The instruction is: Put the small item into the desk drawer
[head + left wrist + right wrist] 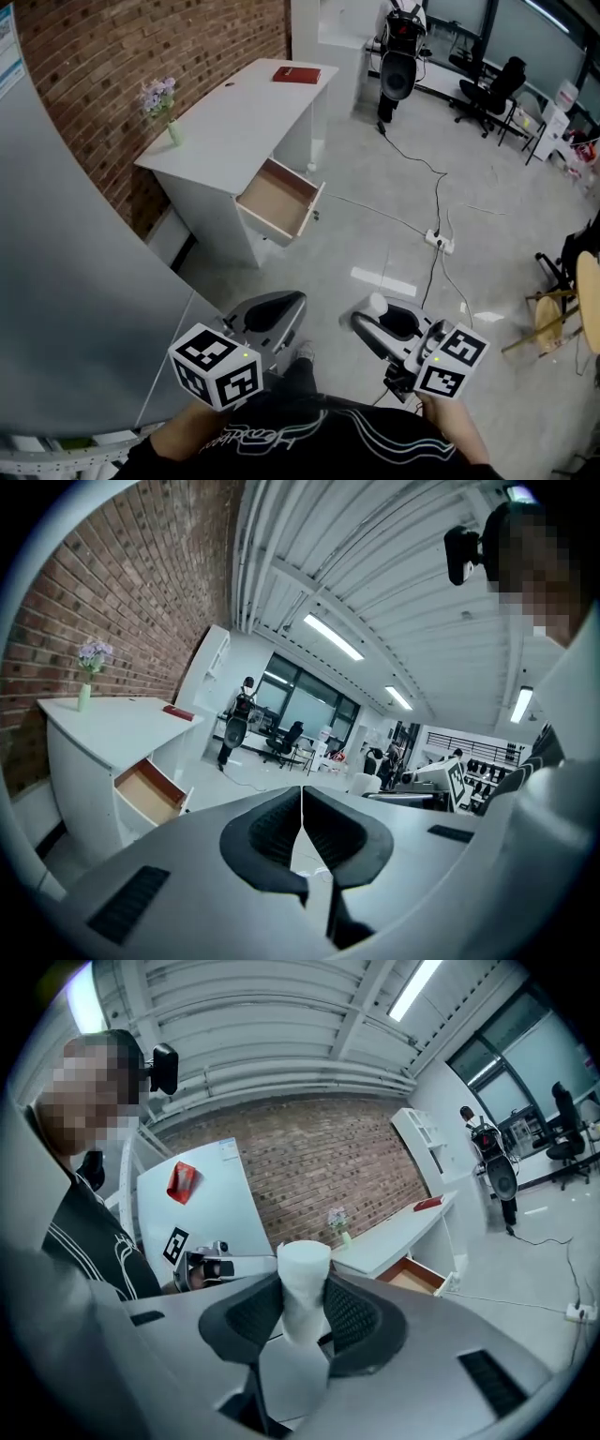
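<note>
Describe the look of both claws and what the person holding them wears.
The left claw and the right claw are alike: smooth pale grey moulded shells, with black ribbed pads lining a rounded recess. Each carries a white cube with black square markers: left cube, right cube. The person wears a black top with white line graphics.

White desk [234, 122], drawer [278, 199] open, with red book [296, 74] and flower vase [173, 131] on top
</note>
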`<state>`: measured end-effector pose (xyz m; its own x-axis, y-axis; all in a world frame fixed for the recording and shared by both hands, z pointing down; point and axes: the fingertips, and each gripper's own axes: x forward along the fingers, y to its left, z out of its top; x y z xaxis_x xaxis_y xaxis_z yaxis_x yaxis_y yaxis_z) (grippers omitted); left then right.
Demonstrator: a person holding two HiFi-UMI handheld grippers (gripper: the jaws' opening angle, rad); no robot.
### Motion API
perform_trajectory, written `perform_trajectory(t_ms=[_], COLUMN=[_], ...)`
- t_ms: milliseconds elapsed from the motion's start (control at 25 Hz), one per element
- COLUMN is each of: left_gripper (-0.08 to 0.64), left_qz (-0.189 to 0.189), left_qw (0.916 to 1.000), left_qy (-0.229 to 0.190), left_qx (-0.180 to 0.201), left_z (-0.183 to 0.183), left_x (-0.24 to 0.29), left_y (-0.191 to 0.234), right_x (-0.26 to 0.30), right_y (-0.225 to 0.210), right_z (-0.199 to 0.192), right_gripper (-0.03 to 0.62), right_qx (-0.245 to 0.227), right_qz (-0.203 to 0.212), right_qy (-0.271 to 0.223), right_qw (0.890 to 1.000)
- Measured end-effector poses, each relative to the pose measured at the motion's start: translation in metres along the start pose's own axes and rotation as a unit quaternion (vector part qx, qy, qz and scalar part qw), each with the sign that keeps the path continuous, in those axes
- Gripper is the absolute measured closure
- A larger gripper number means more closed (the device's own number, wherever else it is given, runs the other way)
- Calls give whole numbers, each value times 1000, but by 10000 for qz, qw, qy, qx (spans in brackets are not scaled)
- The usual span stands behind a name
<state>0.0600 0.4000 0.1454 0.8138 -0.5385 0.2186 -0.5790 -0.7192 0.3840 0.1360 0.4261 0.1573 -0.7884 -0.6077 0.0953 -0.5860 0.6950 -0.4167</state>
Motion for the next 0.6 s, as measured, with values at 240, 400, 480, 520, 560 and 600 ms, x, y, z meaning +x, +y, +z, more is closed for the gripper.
perform_trajectory(t_ms=[240, 400, 480, 520, 560, 600], left_gripper=[534, 534, 534, 534, 534, 534], left_qz=[2, 100, 144, 168, 196, 227], left_qw=[9996, 9988, 9981, 9979, 9978, 9976], left_qy=[103, 178, 215, 237, 265, 299], left_qx=[-271, -444, -553, -576, -584, -586], left_z=[50, 68, 73, 75, 76, 76], left_x=[65, 103, 118, 125, 132, 139], left_y=[115, 186, 214, 227, 239, 251], right_x=[100, 155, 176, 185, 193, 201], right_y=[-96, -152, -176, -188, -200, -212], right_z=[38, 55, 61, 63, 64, 64], right_gripper=[446, 446, 446, 446, 446, 446], right_qx=[217, 277, 301, 319, 350, 398], right_qz=[-79, -164, -210, -231, -251, -271], right_qy=[325, 493, 543, 543, 532, 525], right_qw=[9992, 9983, 9979, 9978, 9977, 9975])
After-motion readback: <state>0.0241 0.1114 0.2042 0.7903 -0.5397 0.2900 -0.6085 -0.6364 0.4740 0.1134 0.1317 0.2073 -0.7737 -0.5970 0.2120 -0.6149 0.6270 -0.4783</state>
